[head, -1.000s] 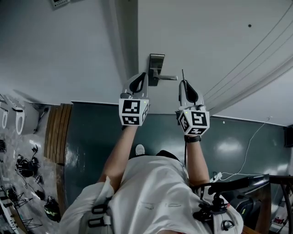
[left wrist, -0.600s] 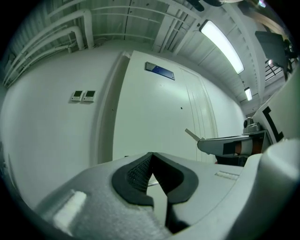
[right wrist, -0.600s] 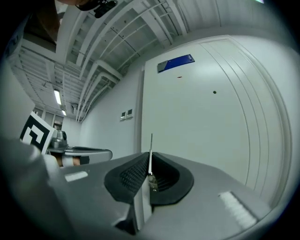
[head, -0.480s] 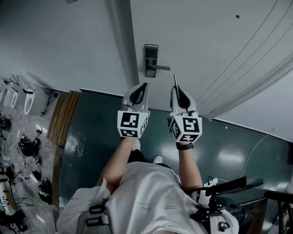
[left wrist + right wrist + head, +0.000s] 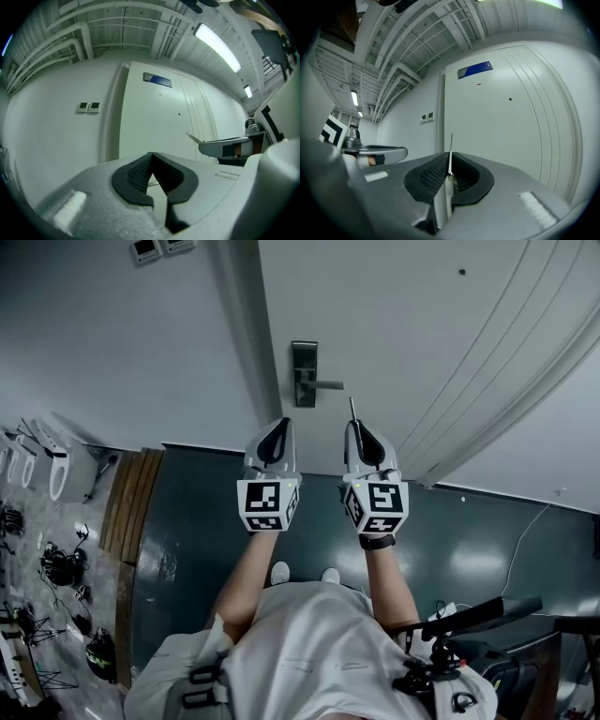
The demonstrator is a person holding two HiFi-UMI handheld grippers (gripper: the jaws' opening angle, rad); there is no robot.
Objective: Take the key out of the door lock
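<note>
Backed away from lock (image 5: 303,373), right claw (image 5: 449,164) pinches key (image 5: 450,145) between tips; left claw (image 5: 151,161) closed.

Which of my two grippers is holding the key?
The right gripper: the thin key blade sticks out from its closed jaws. The left gripper is shut on nothing.

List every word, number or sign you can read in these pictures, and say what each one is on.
Nothing in these pictures can be read as text.
Blue plate above the door: too small and blurred to read.
Two wall panels: too small to read.
Marker cubes: black-and-white square patterns only, no letters or numbers.
</note>
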